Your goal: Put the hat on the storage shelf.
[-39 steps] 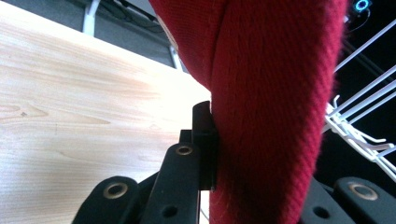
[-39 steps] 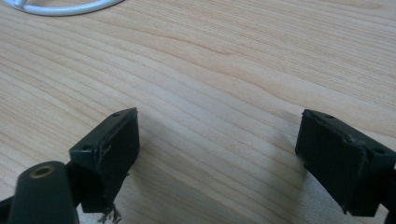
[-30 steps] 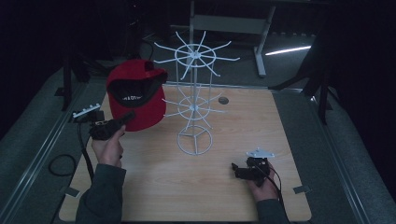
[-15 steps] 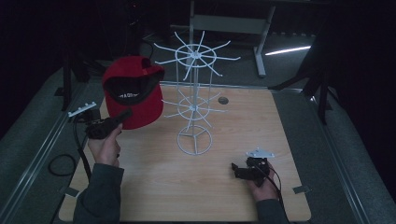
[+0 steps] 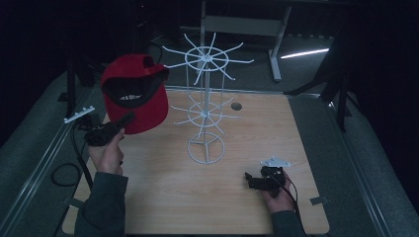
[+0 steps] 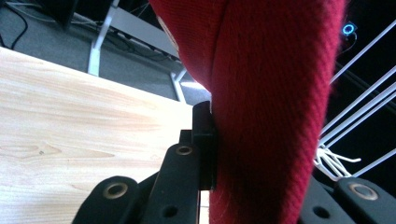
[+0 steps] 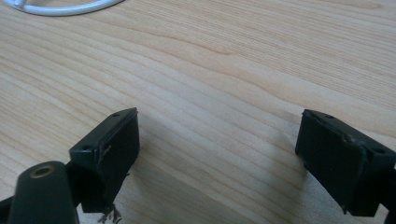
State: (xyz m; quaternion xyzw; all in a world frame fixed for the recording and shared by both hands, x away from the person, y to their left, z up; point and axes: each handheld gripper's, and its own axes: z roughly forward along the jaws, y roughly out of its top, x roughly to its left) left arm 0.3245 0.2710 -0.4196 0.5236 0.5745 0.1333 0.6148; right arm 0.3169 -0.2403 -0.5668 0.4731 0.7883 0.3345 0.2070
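Observation:
A red cap [image 5: 136,94] hangs in the air at the table's left, its dark inside facing the camera. My left gripper [image 5: 124,121] is shut on the cap's lower edge, just left of the white wire rack [image 5: 205,118]. In the left gripper view the red fabric [image 6: 266,93] sits pinched between the jaws of my left gripper [image 6: 261,154]; the far jaw is mostly hidden behind it. My right gripper [image 5: 252,180] rests low at the front right of the wooden table [image 5: 257,128]. It stands open, with only bare wood between the fingers of the right gripper [image 7: 219,149].
The rack has two tiers of spokes and a round base ring [image 7: 60,7] at the table's middle. A small round hole [image 5: 236,105] lies behind it. A white strip [image 5: 79,114] sits off the left edge. Dark floor and stands surround the table.
My left gripper has carried the cap slightly left and up, away from the rack. The right gripper has stayed where it was.

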